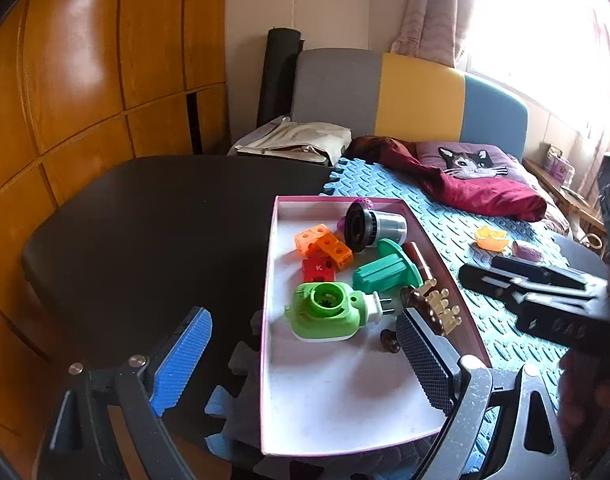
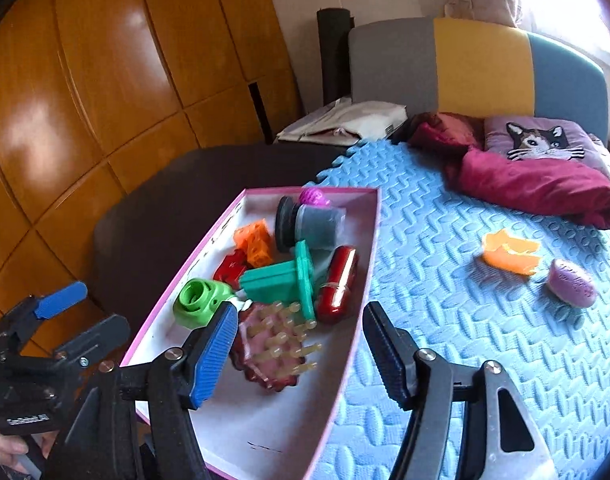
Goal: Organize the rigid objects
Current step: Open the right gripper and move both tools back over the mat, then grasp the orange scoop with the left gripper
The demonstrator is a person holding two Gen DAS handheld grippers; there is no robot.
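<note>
Now both jaws apart, empty, over box (image 2: 369, 248) w/ brush (image 2: 269, 344).

Harsh blown-out daylight from the window (image 1: 545, 28) upper right, glare on wooden panels (image 1: 77, 40), fisheye-bent edges, slight blur.

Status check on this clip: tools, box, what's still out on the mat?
Left tool open, empty. Right tool open, empty over the box. Brown brush in the box. Orange piece and purple piece still on mat, path unobstructed.

Black gripper (image 2: 297, 354), blue ribbed pads (image 2: 211, 356)
</note>
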